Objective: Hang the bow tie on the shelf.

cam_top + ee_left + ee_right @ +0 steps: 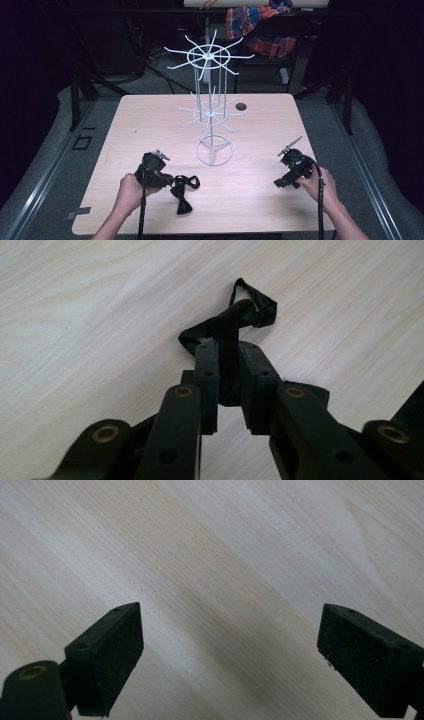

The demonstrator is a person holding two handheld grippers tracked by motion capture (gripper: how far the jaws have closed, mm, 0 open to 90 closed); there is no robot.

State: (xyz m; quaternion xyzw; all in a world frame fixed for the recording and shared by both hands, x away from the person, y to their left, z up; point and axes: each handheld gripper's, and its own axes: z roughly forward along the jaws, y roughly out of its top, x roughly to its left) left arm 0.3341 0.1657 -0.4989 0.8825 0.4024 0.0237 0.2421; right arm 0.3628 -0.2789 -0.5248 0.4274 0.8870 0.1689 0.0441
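one bow tie; one wire rack

Left gripper: matte black, two flat block jaws on hinged link arms with brass-coloured rivets and small screw holes. Right gripper: matte black, rectangular jaws faced with rough dark pads, one brass rivet. Each trails a black cable. Forearms bare, no sleeves in sight.

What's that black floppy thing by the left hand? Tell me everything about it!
It looks like a black bow tie with a thin strap, made of soft, slightly shiny cloth. The left tool is shut on the strap, which bunches and loops beyond the jaws. In the high view the bow end lies flat on the pale wooden table, near the person's edge, in front of the white wire rack.
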